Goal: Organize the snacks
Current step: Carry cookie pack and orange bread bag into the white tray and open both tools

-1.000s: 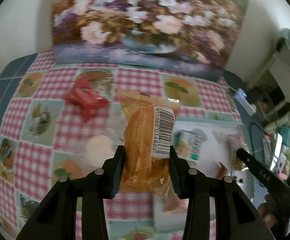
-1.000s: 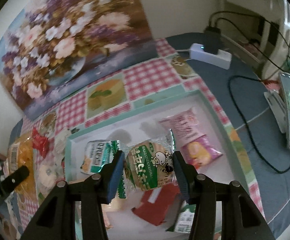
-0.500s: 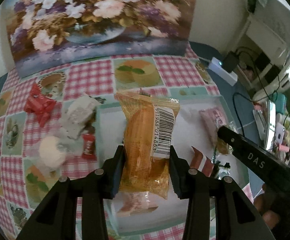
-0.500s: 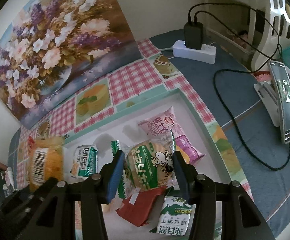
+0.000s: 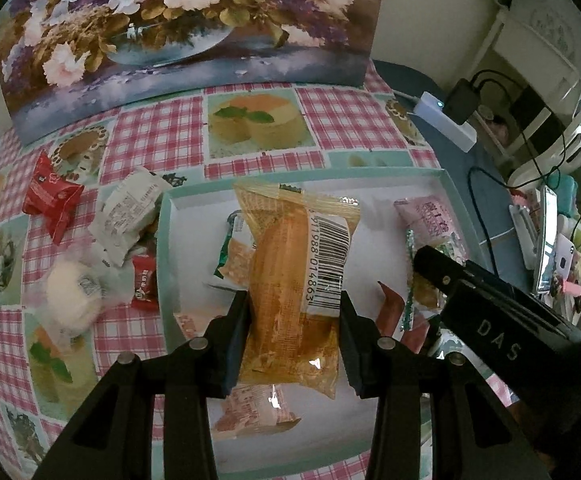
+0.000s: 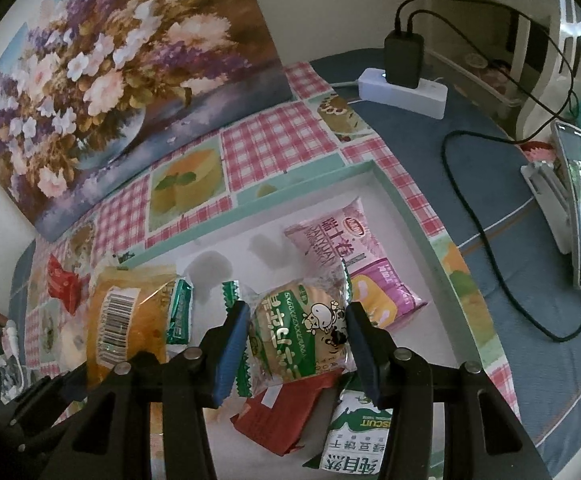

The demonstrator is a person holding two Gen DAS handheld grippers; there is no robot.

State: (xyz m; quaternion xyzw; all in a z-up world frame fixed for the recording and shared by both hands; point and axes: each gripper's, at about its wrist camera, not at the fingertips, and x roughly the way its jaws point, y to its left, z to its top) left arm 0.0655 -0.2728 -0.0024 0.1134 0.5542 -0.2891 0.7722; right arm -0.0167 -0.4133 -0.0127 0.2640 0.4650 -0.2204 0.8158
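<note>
- Orange bread packet [image 5: 290, 280] is pinched between the fingers of the left gripper [image 5: 293, 328], raised over the white tray [image 5: 370, 192] straight ahead.
- Green-and-white cake packet [image 6: 302, 332] is clamped in the right gripper [image 6: 296, 340], above the same tray.
- Pink packet [image 6: 350, 256] lies in the tray ahead-right of the right gripper.
- Red packet [image 5: 50, 200] and white packet [image 5: 126, 212] lie on the checked cloth [image 5: 150, 140], left of the left gripper.

Four snacks [image 5: 130, 216] outside the tray [image 5: 166, 264] — seven over it.
</note>
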